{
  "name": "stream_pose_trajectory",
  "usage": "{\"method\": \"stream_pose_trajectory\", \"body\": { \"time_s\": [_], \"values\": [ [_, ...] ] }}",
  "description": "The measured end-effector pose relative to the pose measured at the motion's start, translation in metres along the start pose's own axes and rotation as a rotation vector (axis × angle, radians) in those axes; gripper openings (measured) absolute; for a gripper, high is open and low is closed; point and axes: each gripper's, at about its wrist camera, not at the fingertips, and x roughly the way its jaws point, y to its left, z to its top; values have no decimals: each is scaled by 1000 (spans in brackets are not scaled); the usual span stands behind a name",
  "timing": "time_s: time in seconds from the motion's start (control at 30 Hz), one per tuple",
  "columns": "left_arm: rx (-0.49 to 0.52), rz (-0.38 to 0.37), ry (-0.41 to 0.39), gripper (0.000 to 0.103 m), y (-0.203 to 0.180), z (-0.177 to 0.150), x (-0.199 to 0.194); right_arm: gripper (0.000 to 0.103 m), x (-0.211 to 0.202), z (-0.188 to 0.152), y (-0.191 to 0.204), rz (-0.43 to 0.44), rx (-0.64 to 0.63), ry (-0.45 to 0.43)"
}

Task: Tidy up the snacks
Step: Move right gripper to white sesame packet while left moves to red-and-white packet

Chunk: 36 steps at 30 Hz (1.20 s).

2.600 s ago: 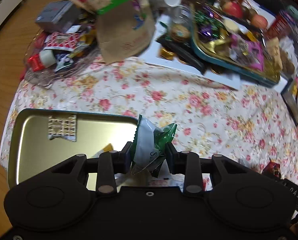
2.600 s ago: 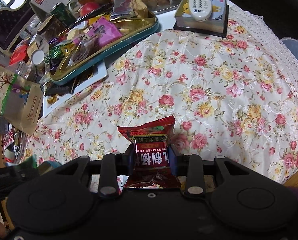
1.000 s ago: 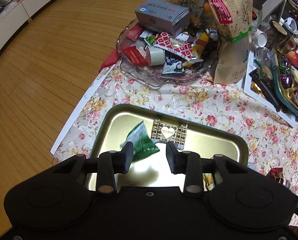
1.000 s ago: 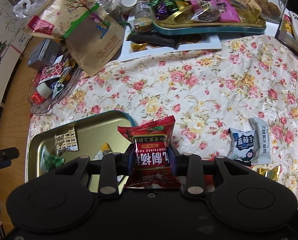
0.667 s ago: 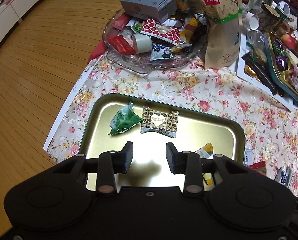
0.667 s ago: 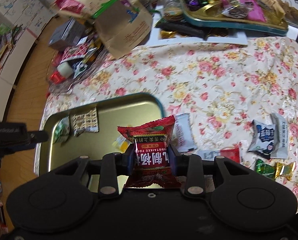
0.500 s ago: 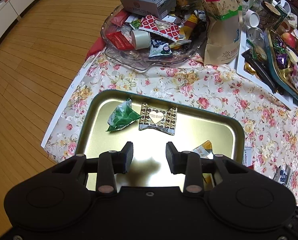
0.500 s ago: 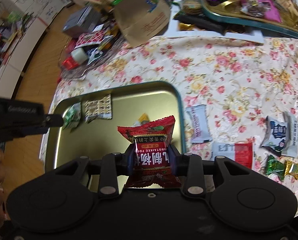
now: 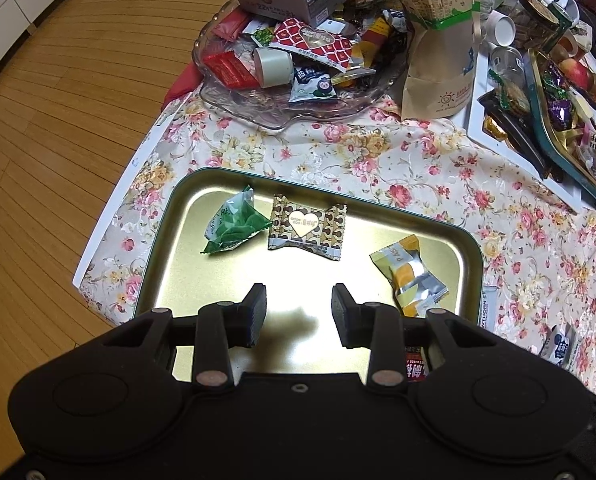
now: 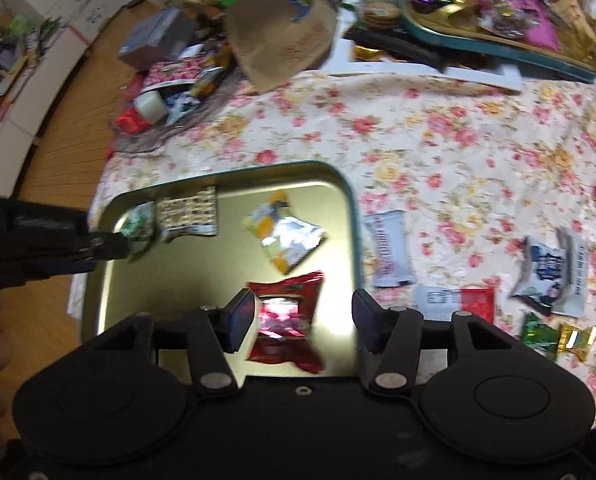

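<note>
Red foil snack packet with a clear window (image 10: 286, 320): lies between the spread jaws of the right gripper (image 10: 303, 322), over the near right part of the shallow gold metal tray with teal rim (image 10: 352, 216). Neither jaw touches it. Packet is motion-blurred, so I cannot tell whether it is resting on the tray floor or just above it.

Step in hand, as judged: release of this packet into the tray. To do it well, keep the jaws wide, lift straight up and back so no pad snags the crimped edge, and check the packet sits wholly inside the rim, clear of the yellow-and-silver wrapped candy (image 10: 284, 240) just beyond it.

Left gripper (image 9: 298, 312): jaws apart, nothing between them, hanging over the tray's near centre. Further in: the green-and-white pouch (image 9: 234, 226) beside the brown patterned wrapper with a heart label (image 9: 307, 226), apparently touching at one corner.

Outside the tray, on the floral tablecloth (image 10: 438, 140): a pale grey-blue bar wrapper (image 10: 388, 248), a red-and-white sachet (image 10: 456, 302), a blue-and-white pouch (image 10: 546, 270), a green-and-gold candy (image 10: 554, 338). These look like the remaining work.

Hard to make out: the tray's near edge is hidden behind both gripper bodies. From the left wrist, only a red sliver of the packet shows. Right view is blurred throughout; print is unreadable.
</note>
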Motion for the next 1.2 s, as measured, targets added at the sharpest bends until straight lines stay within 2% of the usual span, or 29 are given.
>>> {"method": "stream_pose_trajectory", "body": {
  "time_s": [0.1, 0.43, 0.93, 1.2],
  "values": [
    [9, -14, 10, 44, -4, -1, 1, 56, 2, 5, -18, -49, 38, 0],
    [54, -38, 29, 44, -27, -5, 2, 57, 1, 14, -79, -133, 140, -7],
    [162, -71, 67, 44, -83, -16, 4, 57, -2, 2, -166, -193, 316, 16],
    [237, -70, 82, 44, -119, -25, 7, 59, -2, -9, -204, -270, 393, 16]
  ]
}}
